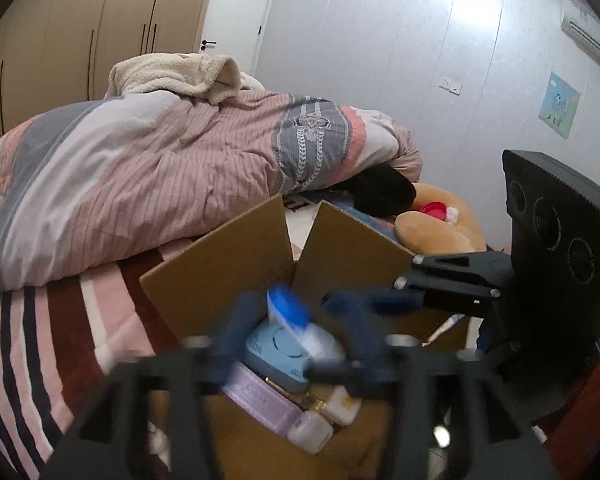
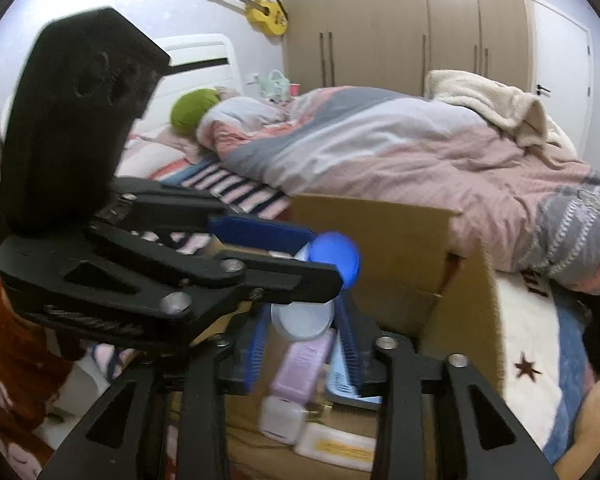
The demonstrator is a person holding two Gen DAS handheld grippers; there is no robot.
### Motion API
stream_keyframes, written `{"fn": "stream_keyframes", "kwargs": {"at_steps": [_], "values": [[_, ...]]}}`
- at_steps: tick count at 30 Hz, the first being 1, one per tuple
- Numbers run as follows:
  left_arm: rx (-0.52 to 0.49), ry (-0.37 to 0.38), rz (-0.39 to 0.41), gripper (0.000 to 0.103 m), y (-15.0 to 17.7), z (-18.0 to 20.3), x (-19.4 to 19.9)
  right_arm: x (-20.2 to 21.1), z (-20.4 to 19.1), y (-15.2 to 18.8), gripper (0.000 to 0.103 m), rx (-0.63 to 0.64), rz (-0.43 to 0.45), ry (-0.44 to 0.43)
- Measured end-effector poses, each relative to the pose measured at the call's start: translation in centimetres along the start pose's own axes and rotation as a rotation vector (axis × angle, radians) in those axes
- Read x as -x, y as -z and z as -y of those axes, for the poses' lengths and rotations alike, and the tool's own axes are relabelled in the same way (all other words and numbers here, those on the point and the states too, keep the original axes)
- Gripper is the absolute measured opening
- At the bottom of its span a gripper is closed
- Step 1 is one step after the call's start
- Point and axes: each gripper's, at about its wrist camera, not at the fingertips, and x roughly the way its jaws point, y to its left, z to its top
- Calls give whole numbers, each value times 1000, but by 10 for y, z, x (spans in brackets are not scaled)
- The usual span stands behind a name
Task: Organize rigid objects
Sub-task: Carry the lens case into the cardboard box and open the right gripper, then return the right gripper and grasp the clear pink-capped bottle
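Setting: I am looking over a cardboard box sitting on a striped bed, with a pink and grey quilt heaped on the far side.
Left gripper: I am holding it above the open box; its blue fingers are standing apart, and a white bottle with a blue cap is showing between them. It is blurred, so I cannot tell whether the fingers are touching the bottle.
Right gripper: I am keeping it over the near right side of the box; its fingers are spread wide and gripping nothing.
Bottle: the blue cap is pointing up and to the far side, with the body reaching down into the box.
Box contents: a light blue round-faced device, a lilac pack and small white containers are lying together at the bottom.
Surroundings: a tan plush toy is lying at the far right of the box, and wooden wardrobes are lining the far wall.
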Motion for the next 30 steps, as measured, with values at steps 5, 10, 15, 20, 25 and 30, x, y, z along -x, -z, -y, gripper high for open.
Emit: {"fn": "stream_keyframes", "kwargs": {"at_steps": [5, 10, 15, 20, 25, 30], "values": [[8, -17, 13, 80, -1, -1, 0, 3, 4, 10, 68, 13, -2, -9], [6, -35, 34, 82, 3, -3, 14, 4, -3, 10, 69, 12, -8, -18], [9, -55, 80, 82, 12, -9, 44, 7, -14, 3, 70, 7, -13, -18], [29, -84, 138, 82, 26, -22, 85, 8, -46, -8, 70, 55, -14, -18], [68, -141, 194, 83, 48, -45, 128, 4, -89, -21, 70, 107, -5, -62], [119, -209, 227, 84, 79, -78, 161, -17, -130, -31, 70, 133, -19, -135]]}}
